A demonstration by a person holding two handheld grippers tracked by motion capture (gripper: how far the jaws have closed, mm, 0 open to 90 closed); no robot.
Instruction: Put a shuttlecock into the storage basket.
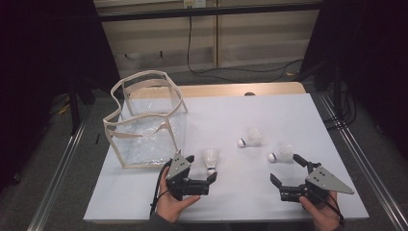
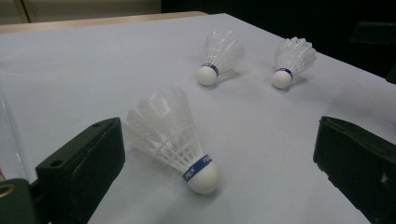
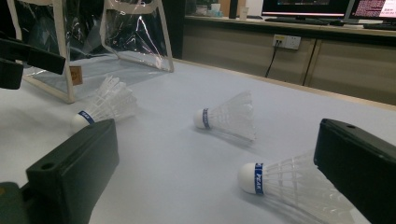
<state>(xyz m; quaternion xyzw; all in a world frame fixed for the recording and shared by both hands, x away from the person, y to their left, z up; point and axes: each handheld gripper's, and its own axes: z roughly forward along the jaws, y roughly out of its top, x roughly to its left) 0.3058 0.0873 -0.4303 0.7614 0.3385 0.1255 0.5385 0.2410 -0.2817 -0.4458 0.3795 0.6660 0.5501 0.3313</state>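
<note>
Three shuttlecocks lie on their sides on the white table, with a clear plastic bag standing open at its far left. The left gripper has its jaws spread wide around the nearest shuttlecock, one on each side and neither touching it as far as the left gripper view shows. That shuttlecock's long axis runs roughly toward and away from the person, with its white cork tip facing the person and its feathers pointing toward the far edge. The right gripper is also wide open and holds nothing; the right shuttlecock lies just beyond its jaws, cork to the left and feathers fanning right. The middle shuttlecock rests between the other two and a little farther back, its axis likewise crosswise, cork to the left.
</note>
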